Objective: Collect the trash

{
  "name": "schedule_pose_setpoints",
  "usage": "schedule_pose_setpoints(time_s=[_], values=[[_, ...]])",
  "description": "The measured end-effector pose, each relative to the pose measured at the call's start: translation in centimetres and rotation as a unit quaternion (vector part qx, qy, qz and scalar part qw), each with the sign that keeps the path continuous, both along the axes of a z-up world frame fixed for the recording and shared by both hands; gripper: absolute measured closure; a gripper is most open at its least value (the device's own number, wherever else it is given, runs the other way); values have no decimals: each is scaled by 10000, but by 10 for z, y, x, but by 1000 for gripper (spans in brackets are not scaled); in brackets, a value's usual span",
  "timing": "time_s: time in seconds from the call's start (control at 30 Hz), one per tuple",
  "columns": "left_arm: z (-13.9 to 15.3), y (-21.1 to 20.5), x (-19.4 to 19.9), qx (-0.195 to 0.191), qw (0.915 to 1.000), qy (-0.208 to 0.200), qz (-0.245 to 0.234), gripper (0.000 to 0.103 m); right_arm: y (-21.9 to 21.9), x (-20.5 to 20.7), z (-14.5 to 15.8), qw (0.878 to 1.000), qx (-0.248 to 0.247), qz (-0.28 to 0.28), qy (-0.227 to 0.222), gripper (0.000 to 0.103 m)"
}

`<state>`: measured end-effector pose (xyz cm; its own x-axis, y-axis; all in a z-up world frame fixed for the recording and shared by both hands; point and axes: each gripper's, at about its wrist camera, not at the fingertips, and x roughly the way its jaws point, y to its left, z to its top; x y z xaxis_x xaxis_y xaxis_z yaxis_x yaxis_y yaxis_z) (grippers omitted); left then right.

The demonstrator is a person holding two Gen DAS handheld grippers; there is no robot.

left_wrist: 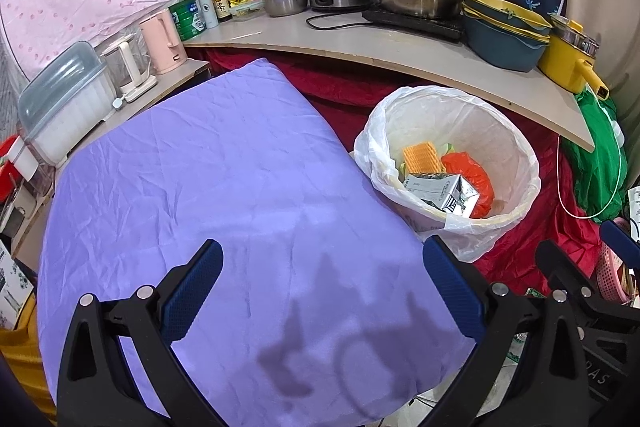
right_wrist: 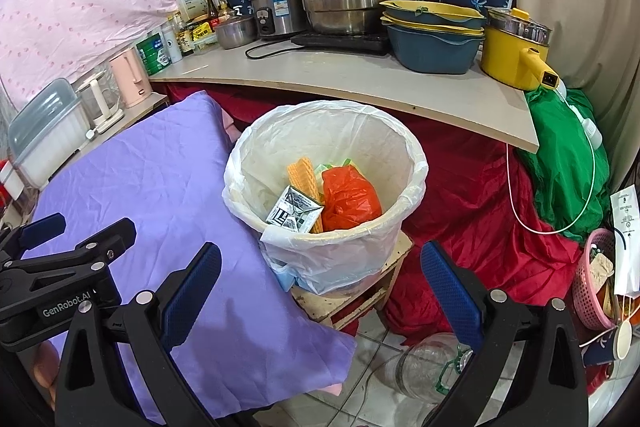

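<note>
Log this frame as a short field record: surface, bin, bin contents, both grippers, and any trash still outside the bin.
surface: purple cloth, nothing lying on it
bin: white-lined trash bin, standing on a small wooden stool beside the cloth
bin contents: orange plastic bag, printed carton, orange waffle-textured piece
left gripper: open, empty, over the cloth
right gripper: open, empty, in front of the bin
outside bin: clear plastic bottle on the tiled floor
</note>
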<state>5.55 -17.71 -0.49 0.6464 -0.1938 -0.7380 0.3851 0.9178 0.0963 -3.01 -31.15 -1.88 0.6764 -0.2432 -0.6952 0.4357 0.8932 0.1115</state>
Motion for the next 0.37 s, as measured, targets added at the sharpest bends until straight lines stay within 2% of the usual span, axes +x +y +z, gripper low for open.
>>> schedule_pose_setpoints(time_s=[0.37], values=[[2, 3, 5, 7, 9999, -81, 79, 7, 2, 7, 2, 10000, -11, 87, -14, 7]])
